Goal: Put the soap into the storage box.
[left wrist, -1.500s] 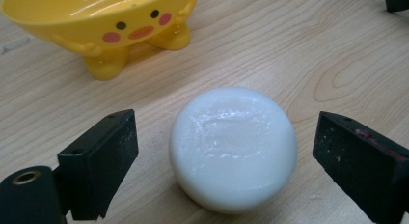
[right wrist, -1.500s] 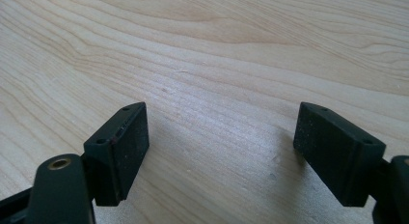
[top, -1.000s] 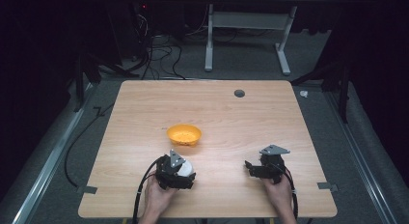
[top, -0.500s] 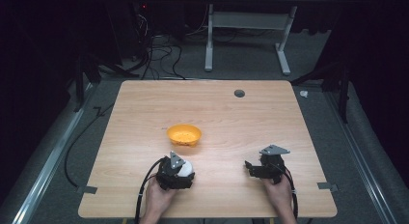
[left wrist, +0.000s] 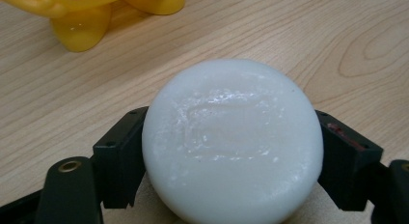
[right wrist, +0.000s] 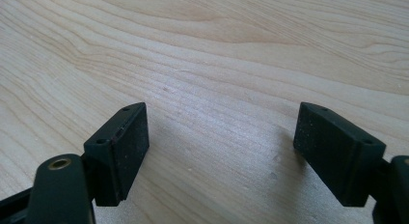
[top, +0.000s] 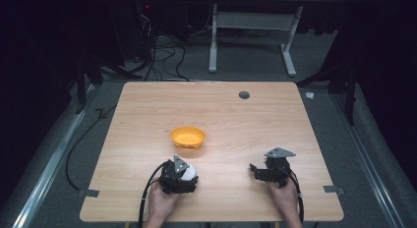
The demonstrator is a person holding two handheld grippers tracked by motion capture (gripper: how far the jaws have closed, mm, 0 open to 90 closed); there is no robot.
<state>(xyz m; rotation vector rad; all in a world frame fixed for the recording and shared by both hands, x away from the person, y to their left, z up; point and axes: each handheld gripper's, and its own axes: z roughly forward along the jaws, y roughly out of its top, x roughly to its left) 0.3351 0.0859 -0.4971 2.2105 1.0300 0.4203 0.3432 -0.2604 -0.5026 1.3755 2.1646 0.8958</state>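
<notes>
A round white soap-like puck (left wrist: 232,142) sits between the two black jaws of my left gripper (left wrist: 231,156), which is shut on it near the table's front edge. From above, the same puck (top: 189,172) shows white at the tip of the left gripper (top: 183,176). A yellow bowl (top: 187,137) on small feet stands just beyond it, and its feet (left wrist: 87,22) fill the top left of the left gripper view. My right gripper (top: 259,172) rests at the front right, jaws wide apart over bare wood (right wrist: 219,151), holding nothing.
The wooden table (top: 255,125) has a small dark round hole (top: 244,95) near its far edge. Tape tabs (top: 333,189) mark the front corners. Cables (top: 145,201) trail from the grippers off the front edge. A grey metal stand (top: 251,21) is on the floor behind.
</notes>
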